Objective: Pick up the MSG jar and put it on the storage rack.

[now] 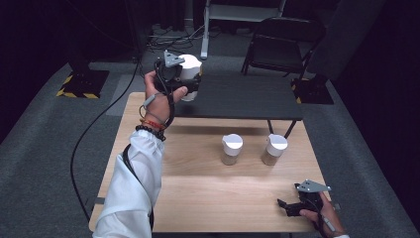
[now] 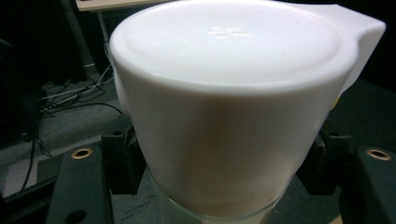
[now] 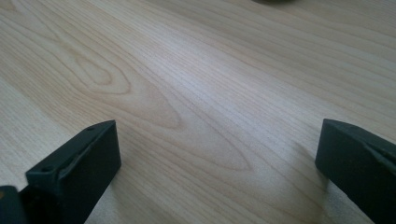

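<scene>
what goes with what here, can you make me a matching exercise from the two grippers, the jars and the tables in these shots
Things:
1. left gripper
2. right gripper
3. two white-lidded glass jars with pale contents
4. dark grey table

States or places:
A. stands beyond the far edge of the light wooden table
B. jaws apart, low over bare wood near the front right corner
C. upright side by side on the wooden table
D. raised, shut on a white-lidded glass jar

Pairs: 1-D, 2-B, 3-C, 4-A
</scene>
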A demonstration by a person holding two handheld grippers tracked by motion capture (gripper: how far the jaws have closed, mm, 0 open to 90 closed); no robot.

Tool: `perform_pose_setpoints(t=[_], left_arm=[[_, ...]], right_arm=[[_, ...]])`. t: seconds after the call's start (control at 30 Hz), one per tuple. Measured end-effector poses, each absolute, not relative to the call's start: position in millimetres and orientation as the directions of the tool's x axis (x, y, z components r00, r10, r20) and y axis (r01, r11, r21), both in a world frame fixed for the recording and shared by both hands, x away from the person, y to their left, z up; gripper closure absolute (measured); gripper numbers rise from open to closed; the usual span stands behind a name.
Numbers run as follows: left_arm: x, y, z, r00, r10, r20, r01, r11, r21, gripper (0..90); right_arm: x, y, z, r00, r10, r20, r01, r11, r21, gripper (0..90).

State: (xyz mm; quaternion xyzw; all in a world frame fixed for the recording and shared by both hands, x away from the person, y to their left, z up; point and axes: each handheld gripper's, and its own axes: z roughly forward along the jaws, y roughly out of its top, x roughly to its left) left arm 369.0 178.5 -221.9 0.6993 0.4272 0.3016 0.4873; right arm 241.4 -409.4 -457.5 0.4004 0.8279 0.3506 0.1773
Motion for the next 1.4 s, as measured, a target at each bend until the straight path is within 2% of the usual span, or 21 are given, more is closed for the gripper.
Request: perform_pose_setpoints(t=[1.4], left_arm=[[376.5, 185.3, -261.8, 0.458, 0.889, 0.025, 0.299, -0.180, 0.937, 30.1]], right_arm=[[241.7, -409.4, -457.2, -0.621, 0.784, -0.010, 0.538, 0.436, 0.721, 0.0]])
